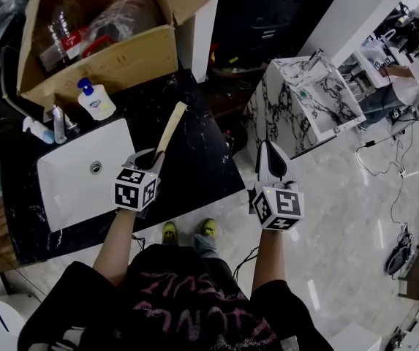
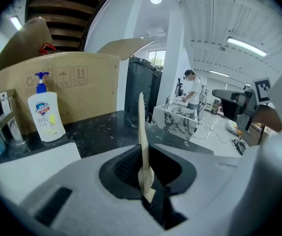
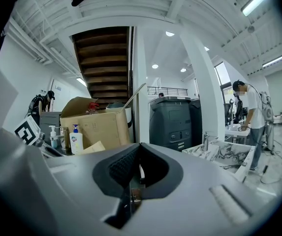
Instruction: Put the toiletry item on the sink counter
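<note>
A thin flat tan toiletry item (image 1: pixel 171 129) sticks forward out of my left gripper (image 1: pixel 153 157), which is shut on its near end. In the left gripper view the item (image 2: pixel 141 124) stands edge-on between the jaws, over the black marble sink counter (image 1: pixel 194 159). The gripper (image 2: pixel 143 156) hovers just right of the white sink basin (image 1: pixel 85 174). My right gripper (image 1: pixel 267 148) hangs past the counter's right edge, over the floor, shut with nothing in it; its jaws (image 3: pixel 138 155) meet in the right gripper view.
A blue-pump soap bottle (image 1: pixel 96 101) and a faucet (image 1: pixel 59 123) stand behind the basin, in front of an open cardboard box (image 1: pixel 99 61). A white marble sink unit (image 1: pixel 304 101) stands on the floor at right, with a person (image 1: pixel 414 72) and cables beyond. Dark bins (image 3: pixel 175 122) stand behind.
</note>
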Action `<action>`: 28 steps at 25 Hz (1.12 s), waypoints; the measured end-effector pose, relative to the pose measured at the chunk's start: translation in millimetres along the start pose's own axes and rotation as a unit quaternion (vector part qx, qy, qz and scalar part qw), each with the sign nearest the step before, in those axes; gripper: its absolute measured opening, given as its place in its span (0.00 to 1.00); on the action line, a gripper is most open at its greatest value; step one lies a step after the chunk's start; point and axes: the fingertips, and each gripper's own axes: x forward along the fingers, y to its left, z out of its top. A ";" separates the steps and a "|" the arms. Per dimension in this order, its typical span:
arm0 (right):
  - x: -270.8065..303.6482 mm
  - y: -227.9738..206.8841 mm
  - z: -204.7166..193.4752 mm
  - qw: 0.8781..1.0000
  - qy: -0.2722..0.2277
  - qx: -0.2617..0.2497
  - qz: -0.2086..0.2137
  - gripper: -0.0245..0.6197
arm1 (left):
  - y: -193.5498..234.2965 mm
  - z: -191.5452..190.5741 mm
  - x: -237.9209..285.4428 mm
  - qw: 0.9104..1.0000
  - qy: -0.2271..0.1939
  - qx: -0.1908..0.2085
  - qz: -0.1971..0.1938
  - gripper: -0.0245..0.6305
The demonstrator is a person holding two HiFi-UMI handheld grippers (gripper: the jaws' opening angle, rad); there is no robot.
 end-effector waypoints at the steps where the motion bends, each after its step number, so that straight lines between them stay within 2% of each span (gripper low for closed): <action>1: -0.4 -0.9 -1.3 1.000 0.001 0.000 -0.001 0.05 | -0.6 -2.1 2.2 1.000 0.004 0.000 -0.001 0.12; 14: 1.5 -13.1 -14.6 1.000 0.019 0.003 -0.012 0.05 | -4.8 -32.4 28.8 0.998 0.061 -0.006 -0.014 0.12; 28: -6.6 -20.2 -13.8 1.000 0.019 0.000 -0.023 0.05 | -4.0 -40.7 34.4 0.998 0.067 -0.006 -0.012 0.13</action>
